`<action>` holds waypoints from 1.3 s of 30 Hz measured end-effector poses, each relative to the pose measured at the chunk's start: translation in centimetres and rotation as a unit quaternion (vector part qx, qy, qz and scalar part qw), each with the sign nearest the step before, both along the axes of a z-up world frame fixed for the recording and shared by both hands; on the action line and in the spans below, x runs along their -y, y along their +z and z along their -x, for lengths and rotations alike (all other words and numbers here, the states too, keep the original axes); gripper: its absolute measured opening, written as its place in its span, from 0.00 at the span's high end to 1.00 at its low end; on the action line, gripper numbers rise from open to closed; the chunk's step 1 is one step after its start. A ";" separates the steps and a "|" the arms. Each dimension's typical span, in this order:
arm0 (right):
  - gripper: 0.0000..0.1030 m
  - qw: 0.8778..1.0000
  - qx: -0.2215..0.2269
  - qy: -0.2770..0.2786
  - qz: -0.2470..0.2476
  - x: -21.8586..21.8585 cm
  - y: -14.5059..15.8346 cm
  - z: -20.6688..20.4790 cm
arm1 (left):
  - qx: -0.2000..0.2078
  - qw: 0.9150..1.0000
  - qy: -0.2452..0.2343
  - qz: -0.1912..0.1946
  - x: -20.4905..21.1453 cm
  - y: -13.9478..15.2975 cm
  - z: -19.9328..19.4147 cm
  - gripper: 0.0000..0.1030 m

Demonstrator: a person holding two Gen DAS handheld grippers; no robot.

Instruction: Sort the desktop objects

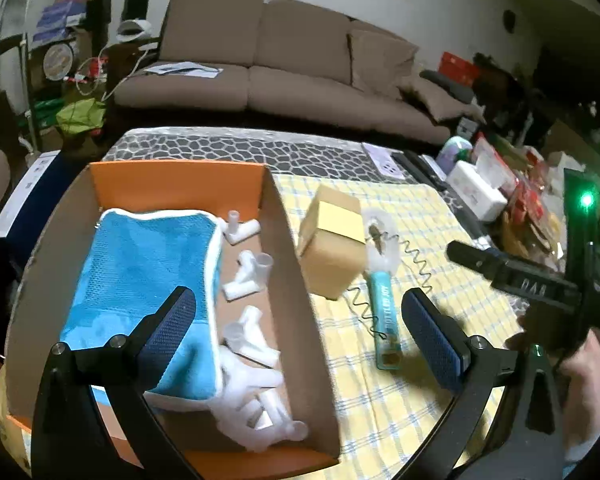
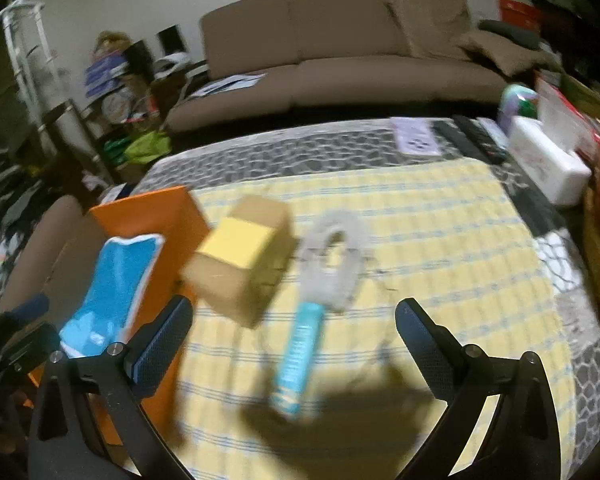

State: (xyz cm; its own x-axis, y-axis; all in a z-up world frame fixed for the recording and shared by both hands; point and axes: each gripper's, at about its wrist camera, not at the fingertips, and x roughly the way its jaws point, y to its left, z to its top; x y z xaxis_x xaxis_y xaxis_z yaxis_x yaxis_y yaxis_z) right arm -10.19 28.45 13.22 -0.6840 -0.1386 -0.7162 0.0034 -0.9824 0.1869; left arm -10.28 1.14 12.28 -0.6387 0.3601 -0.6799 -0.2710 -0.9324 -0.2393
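Observation:
An orange-sided cardboard box [image 1: 284, 240] stands at the left of the table and holds a blue pouch [image 1: 140, 280] and several white pipe fittings [image 1: 248, 276]. To its right, on the yellow checked cloth [image 1: 420, 360], sit a small brown carton with a yellow label [image 1: 332, 240] and a teal-handled brush in clear packaging with a coiled wire [image 1: 384, 300]. My left gripper [image 1: 296, 312] hangs open over the box's right wall, nothing between its fingers. My right gripper [image 2: 294, 324] is open above the brush [image 2: 300, 356]; that view is blurred. Its black body [image 1: 540, 280] shows at the right of the left wrist view.
A brown sofa [image 1: 292, 64] stands behind the table. White packs, remotes and red boxes [image 1: 484, 184] crowd the table's right edge. Shelves and bags [image 1: 68, 80] fill the room's left side. A patterned grey cover [image 1: 240, 148] lies under the cloth.

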 end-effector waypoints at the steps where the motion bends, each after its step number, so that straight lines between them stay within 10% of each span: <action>1: 0.00 1.000 0.001 -0.007 0.000 -0.7 -0.1 -0.1 | 0.001 1.000 -0.003 0.001 -0.3 -0.1 -0.1 0.00; 15: 0.01 0.998 0.035 -0.052 -0.009 -5.7 -3.3 -0.5 | 0.002 0.998 -0.062 0.021 -4.7 -1.3 -0.9 0.00; 21: 0.26 0.996 0.075 -0.038 0.003 -4.9 -6.4 0.8 | -0.001 0.996 -0.091 0.026 -7.1 -1.7 -1.7 0.00; 29: 0.84 0.990 0.137 -0.020 0.010 -3.0 -10.4 2.0 | 0.006 0.994 -0.107 0.025 -8.4 -2.1 -2.1 0.00; 39: 0.92 0.994 0.094 -0.039 0.028 -4.1 -7.9 1.0 | 0.013 0.995 -0.103 0.012 -8.5 -2.3 -1.2 0.00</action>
State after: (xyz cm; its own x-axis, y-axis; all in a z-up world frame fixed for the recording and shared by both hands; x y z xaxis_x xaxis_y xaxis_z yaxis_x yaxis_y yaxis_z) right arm -11.14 32.59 5.35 -0.5487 -0.1342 -0.8252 -0.1118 -0.9664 0.2315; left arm -9.06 9.64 9.97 -0.5352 0.4645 -0.7055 -0.4499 -0.8637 -0.2274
